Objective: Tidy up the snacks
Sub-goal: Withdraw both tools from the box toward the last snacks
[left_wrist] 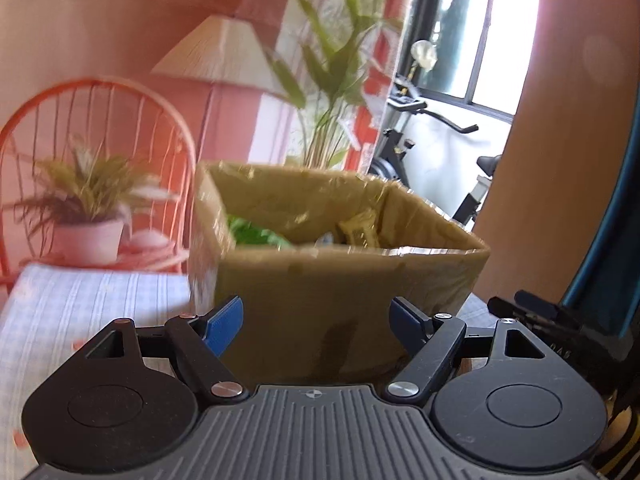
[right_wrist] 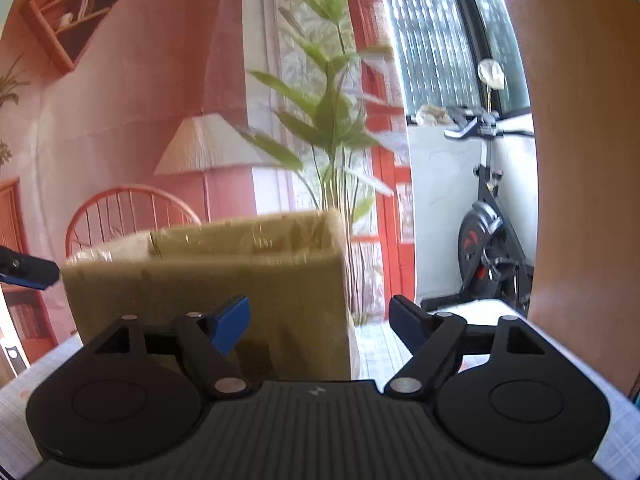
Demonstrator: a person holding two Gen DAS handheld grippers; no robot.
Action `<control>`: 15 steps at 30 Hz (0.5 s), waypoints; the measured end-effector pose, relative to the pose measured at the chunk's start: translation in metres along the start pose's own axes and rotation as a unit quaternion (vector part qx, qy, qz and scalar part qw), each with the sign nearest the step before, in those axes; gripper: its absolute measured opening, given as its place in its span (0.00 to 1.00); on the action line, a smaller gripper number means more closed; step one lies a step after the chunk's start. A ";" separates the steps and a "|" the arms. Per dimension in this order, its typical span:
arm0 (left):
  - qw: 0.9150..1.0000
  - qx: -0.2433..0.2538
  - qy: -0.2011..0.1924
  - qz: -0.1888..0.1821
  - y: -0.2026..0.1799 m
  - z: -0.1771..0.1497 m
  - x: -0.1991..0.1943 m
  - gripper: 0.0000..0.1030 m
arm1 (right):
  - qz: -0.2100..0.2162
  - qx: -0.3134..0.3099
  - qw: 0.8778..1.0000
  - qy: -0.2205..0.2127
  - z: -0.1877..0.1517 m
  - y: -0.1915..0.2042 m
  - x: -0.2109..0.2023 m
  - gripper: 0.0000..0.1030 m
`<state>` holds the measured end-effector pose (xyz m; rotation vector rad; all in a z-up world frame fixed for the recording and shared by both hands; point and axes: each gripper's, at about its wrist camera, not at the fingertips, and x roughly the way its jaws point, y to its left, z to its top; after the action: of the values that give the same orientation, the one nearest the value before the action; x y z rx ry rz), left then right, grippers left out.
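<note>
A tan cardboard box stands open on the table just ahead of my left gripper. Inside it I see a green snack packet at the left and a yellowish packet toward the right. The left gripper is open, its blue pads apart, nothing between them. In the right wrist view the same box fills the left and middle. My right gripper is open and empty in front of the box's near right corner. The other gripper's tip shows at the left edge.
A pale checked cloth covers the table. Behind stand an orange wire chair, a small potted plant, a floor lamp, a tall leafy plant and an exercise bike. A brown rounded panel rises at the right.
</note>
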<state>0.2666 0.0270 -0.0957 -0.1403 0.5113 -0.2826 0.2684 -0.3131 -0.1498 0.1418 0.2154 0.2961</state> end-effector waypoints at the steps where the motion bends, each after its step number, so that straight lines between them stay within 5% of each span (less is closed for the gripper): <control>1: 1.000 -0.004 0.003 0.002 0.001 -0.004 0.001 0.80 | -0.001 0.002 1.000 0.007 -0.005 -0.001 0.002 0.77; 15: 0.992 -0.065 0.105 0.026 0.013 -0.074 0.058 0.85 | -0.048 -0.033 0.993 0.099 -0.072 -0.010 0.043 1.00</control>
<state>0.2809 0.0178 -0.1886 -0.2258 0.7413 -0.2132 0.2947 -0.3016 -0.2296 0.0363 0.4085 0.2212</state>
